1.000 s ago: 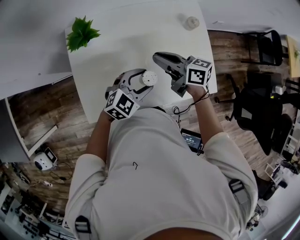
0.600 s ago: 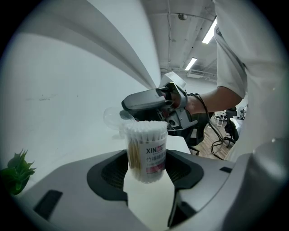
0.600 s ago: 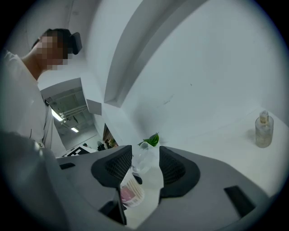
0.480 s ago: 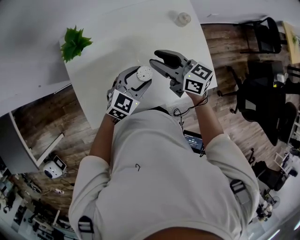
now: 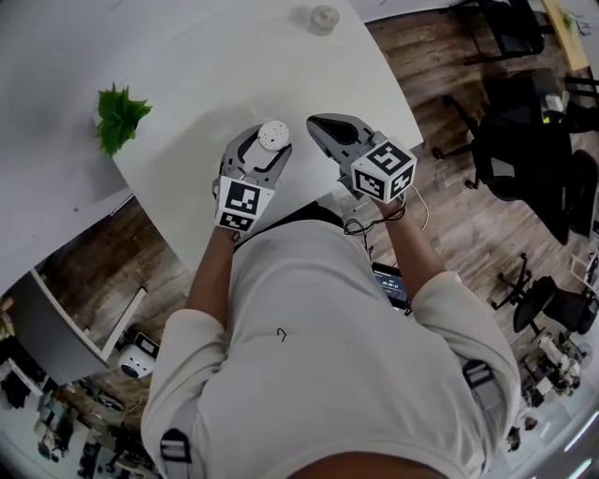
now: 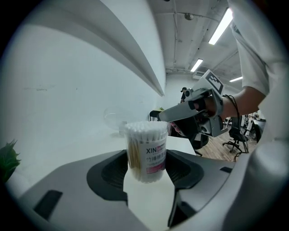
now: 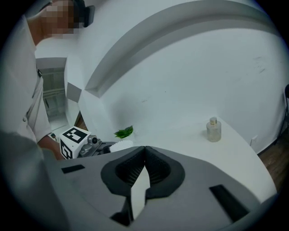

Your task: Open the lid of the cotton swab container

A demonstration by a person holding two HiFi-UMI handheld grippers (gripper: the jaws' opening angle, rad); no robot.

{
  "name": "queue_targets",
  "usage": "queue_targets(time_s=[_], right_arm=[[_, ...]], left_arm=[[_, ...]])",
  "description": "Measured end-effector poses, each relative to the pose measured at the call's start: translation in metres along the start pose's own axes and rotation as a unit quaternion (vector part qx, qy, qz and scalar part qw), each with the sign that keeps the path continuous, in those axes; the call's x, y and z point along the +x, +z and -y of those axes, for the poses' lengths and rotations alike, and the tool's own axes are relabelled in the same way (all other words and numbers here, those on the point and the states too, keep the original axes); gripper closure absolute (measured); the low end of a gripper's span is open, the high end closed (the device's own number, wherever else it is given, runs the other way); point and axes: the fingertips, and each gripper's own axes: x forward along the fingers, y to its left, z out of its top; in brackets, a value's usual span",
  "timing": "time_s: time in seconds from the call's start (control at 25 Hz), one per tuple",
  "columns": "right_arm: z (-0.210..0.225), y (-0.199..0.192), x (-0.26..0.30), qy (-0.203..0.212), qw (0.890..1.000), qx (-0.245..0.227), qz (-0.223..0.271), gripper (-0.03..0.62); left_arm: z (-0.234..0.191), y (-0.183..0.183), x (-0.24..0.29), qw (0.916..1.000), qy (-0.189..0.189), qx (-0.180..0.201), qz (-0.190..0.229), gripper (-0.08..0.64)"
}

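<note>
In the head view, a white table (image 5: pixel 187 75) is standing on a wood-plank floor (image 5: pixel 440 122), with dark office chairs (image 5: pixel 524 159) sitting off its right edge. A small green plant (image 5: pixel 117 117) is sitting by the table's left edge and a small glass bottle (image 5: pixel 324 19) by the far edge. Over the near edge, the left gripper (image 5: pixel 267 150) is grasping the cotton swab container (image 5: pixel 273 136), while the right gripper (image 5: pixel 316 123) is hovering just beside it, pointing towards the table's middle.

In the left gripper view, the container is standing upright between the two dark pads (image 6: pixel 110 169), which are pressing on its sides. The white swab tips are showing at its top, and I cannot tell whether a lid is sitting over them. The right gripper's tip is hanging just behind the container, apart from it. Ceiling strip lights (image 6: pixel 221 27) are glowing overhead.

In the right gripper view, the claw's jaws are closing right up, their pads meeting with nothing between them. Beyond them, the bottle is standing near the table's far right corner, and the plant is showing past the left gripper's marker cube (image 7: pixel 72 137).
</note>
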Motion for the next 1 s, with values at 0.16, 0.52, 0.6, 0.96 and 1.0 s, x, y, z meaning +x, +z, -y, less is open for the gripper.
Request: queue_targets(time_s=[0.16,0.52,0.6,0.96,1.0], right_arm=[[0.008,-0.022,-0.018,-0.033,0.999,0.012,-0.009,0.594],[0.013,-0.046,-0.039,-0.049,0.999,0.007,-0.002,0.523],[0.006,-0.046,-0.033,-0.029,1.0,0.002,-0.005,0.429],[0.003,-0.059,-0.003,-0.018,0.999,-0.009,-0.033,0.324],[0.002,-0.059,-0.002,-0.019,0.999,-0.012,-0.035,0.341]], left_arm=[[0.007,-0.011,0.021,0.9998,-0.015,0.001,-0.014,0.293],[0.034,-0.018,0.058,0.9977,-0.062,0.011,-0.025,0.293],[0.041,-0.016,0.062,0.9968,-0.074,0.018,-0.025,0.293],[0.059,-0.017,0.063,0.9938,-0.101,0.034,-0.031,0.291],[0.06,-0.018,0.063,0.9936,-0.102,0.035,-0.034,0.291]])
